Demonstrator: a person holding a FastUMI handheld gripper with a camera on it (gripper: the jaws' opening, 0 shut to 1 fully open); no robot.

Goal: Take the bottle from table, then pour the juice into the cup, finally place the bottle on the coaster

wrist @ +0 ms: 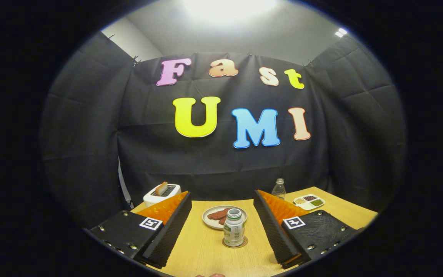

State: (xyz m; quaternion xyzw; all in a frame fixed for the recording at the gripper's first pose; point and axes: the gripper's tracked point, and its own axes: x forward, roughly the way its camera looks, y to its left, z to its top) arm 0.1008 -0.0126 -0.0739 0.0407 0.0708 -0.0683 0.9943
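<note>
Gripper view: the hand-held gripper [221, 231] hangs over a light wooden table [206, 254], its fingers spread wide and holding nothing. Between them, upright on a round coaster [244, 243], stands the bottle [233, 228]. Just beyond it lies a plate [208, 219] of dark food. Farther back: a white toaster [156, 197], a clear bottle [278, 189], a divided dish [309, 202], black cloth walls and a bright ceiling lamp [229, 7].

Tool [221, 234] with two ribbed wedge-shaped fingers, square black-and-white marker tags, silver screws along flat housings
</note>
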